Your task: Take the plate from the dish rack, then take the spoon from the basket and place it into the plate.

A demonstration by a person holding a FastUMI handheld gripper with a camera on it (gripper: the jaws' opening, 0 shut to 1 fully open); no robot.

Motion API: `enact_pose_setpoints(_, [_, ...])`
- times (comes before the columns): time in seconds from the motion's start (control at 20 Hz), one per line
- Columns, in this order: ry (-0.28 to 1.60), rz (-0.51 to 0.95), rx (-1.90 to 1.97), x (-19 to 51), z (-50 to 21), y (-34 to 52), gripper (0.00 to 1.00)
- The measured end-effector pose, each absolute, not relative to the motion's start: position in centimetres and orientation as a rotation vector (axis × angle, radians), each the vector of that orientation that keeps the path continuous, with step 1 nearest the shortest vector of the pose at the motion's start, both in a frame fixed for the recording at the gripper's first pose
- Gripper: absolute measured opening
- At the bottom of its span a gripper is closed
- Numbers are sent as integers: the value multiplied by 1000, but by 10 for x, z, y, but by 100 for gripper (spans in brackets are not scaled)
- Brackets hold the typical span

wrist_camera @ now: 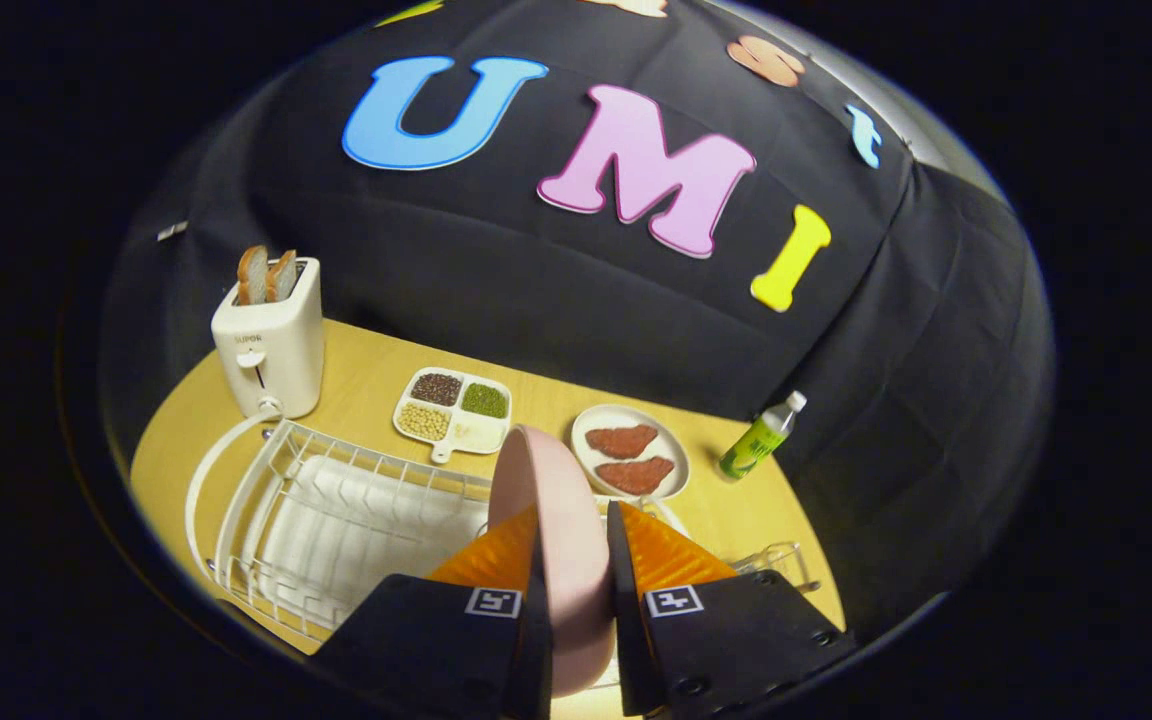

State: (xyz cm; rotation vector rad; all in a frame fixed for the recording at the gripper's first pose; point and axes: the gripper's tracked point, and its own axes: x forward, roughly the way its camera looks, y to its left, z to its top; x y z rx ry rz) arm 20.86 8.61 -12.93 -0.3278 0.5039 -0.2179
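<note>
1 pink plate [561, 520], on edge, upright betw. the tongs [576, 545], both fingers [496, 555] pressing its faces; tongs open just plate-thick. Plate sits above 1 white wire dish rack [336, 515] on the counter [366, 365]; can't tell if it touches the rack. Beyond rack: 1 four-part tray [453, 408] w/ 3 sorts of beans, 1 white plate [631, 450] w/ 2 red meat slices, 1 green bottle [758, 438] near it. 1 white toaster [269, 345] w/ 2 bread slices far back.
</note>
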Motion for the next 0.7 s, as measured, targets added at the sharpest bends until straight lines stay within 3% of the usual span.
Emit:
enact_pose_setpoints(0.4, [571,-216,-103,193,-130,42,23])
enact_pose_setpoints(0.7, [603,-99,46,142,-132,16,22])
